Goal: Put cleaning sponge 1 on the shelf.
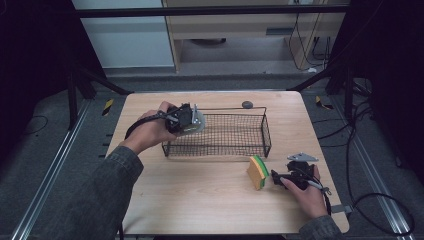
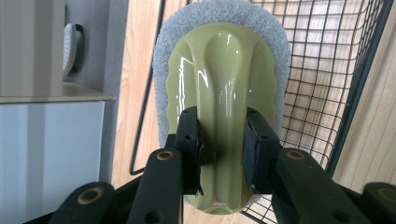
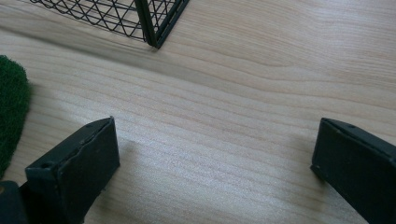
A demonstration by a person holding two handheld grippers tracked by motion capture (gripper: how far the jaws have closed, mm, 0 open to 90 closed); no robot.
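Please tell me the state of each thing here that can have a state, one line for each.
Left gripper: shut on the scrub pad handle.
Scrub pad: held at the left end of the wire basket.
Right gripper: open, nothing between its jaws.
Wire basket: upright on the table.
Sponge: on its edge on the table, unheld.

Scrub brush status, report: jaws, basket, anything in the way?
Left gripper shut on scrub brush, at wire basket's left end. Right gripper open, nothing between jaws, beside sponge. Nothing blocking the basket.

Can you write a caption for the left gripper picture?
Left gripper shut on a green scrubber with a grey pad, beside the wire basket.
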